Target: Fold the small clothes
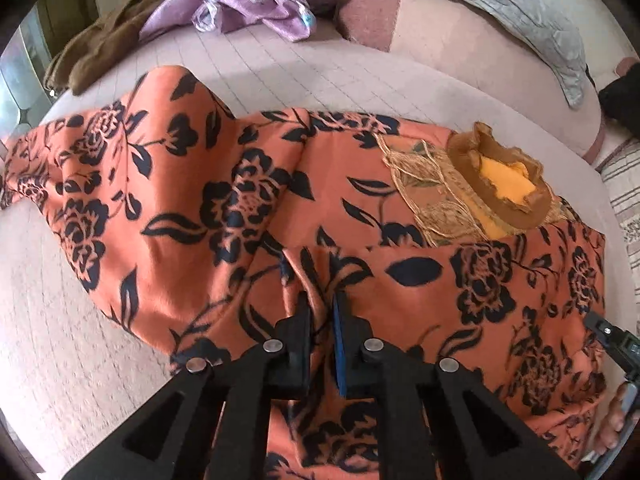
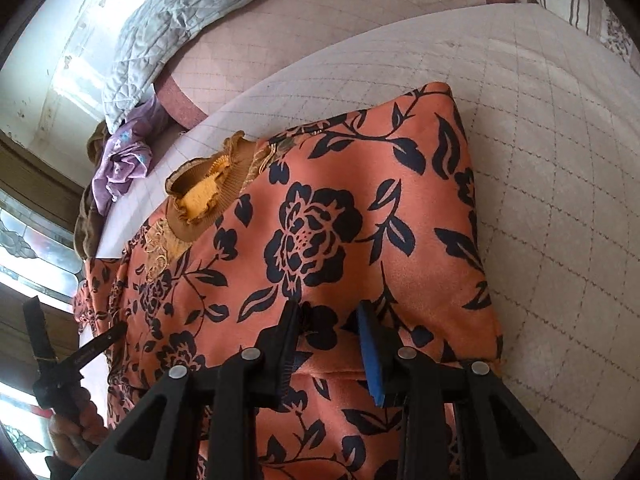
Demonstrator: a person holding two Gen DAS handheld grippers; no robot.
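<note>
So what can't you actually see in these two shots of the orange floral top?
- Orange floral top: near hem hidden under the left gripper; left end cut off by that view's edge.
- Right gripper: fabric lies between its fingers, but whether they pinch it is unclear.
- Brown garment: mostly behind the bed edge, right wrist view.

Garment [image 1: 248, 200] spread across the bed [image 1: 320, 76], collar [image 1: 500, 180] at its far edge, right of centre in the left wrist view. Near edge folded over onto the body. Left gripper [image 1: 320, 304] at the near edge, pinching a ridge of cloth. Right gripper [image 2: 330, 316] further right along the same edge, cloth between its fingers, possibly gripped, view unclear. Clothes pile [image 1: 256, 4] behind the garment at the far left of the bed. Pillow [image 1: 500, 12] behind, at the far right. Bare bed to the garment's right.
</note>
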